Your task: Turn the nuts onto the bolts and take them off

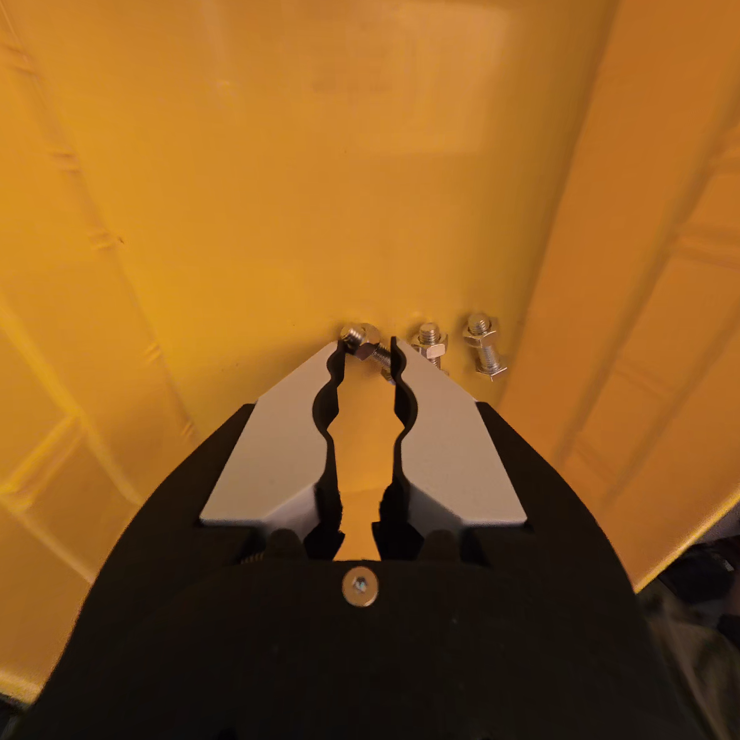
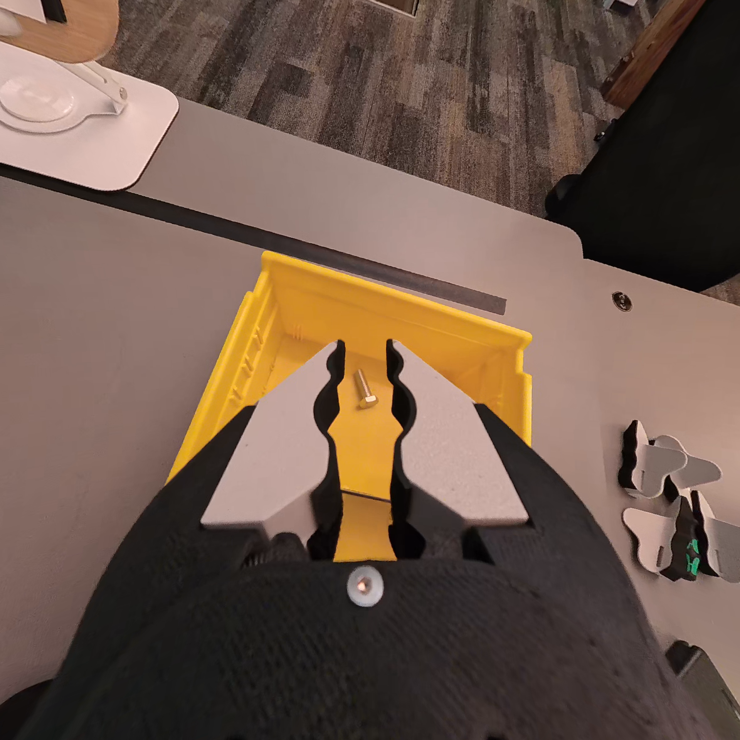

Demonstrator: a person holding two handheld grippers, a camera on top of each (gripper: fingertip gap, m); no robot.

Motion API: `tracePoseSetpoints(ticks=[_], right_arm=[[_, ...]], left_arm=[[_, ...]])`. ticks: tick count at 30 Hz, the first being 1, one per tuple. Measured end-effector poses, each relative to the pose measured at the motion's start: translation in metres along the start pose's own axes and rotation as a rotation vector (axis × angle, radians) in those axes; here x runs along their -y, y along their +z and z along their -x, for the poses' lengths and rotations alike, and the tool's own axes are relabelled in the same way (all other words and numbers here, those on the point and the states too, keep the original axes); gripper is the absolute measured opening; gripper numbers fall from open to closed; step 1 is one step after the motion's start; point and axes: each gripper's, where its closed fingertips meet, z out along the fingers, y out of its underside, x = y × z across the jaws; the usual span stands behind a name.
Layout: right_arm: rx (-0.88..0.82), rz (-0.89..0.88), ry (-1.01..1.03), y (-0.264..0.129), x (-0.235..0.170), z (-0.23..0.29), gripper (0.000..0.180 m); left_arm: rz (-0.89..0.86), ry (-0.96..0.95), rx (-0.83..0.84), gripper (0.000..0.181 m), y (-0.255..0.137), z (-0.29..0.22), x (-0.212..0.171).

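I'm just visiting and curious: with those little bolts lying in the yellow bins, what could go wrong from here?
The left tool is open around one bolt with a nut, which lies slanted. It could slip or get pinched crookedly. Two more bolts lie close by and may get knocked. The right tool, also open, hovers over a lone bolt lying flat on the bin floor. That may be hard to grip.

We log colours only. Bin: bright yellow, plain, in & out. Bolts w/ nuts: silver metal. Lone bolt: brass-gold. Left gripper & right gripper: black bodies, pale grey finger faces, black inner edges. Desk: flat grey, dark strip across. Floor: mottled brown-grey plank pattern. Spare finger parts: grey/black, one w/ green marks.
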Motion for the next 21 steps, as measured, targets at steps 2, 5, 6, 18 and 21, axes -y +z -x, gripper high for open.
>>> tracePoseSetpoints(ticks=[2, 5, 6, 18, 21], right_arm=[[-0.005, 0.001, -0.002, -0.001, 0.000, -0.001, 0.020], [0.003, -0.017, -0.004, -0.004, 0.004, 0.001, 0.020], [0.002, -0.025, -0.007, -0.005, 0.006, 0.002, 0.020], [0.055, -0.482, -0.148, -0.078, 0.100, 0.061, 0.020], [0.419, -0.724, -0.166, -0.130, 0.131, 0.140, 0.020]], left_arm=[[0.012, 0.028, 0.032, 0.020, 0.001, 0.000, -0.001], [0.039, 0.098, 0.075, 0.019, 0.001, 0.000, -0.003], [0.050, 0.112, 0.086, 0.019, 0.000, 0.001, -0.004], [-0.608, 0.588, -0.106, 0.019, -0.145, -0.147, 0.010], [-0.854, 0.910, -0.399, 0.019, -0.193, -0.257, -0.022]])
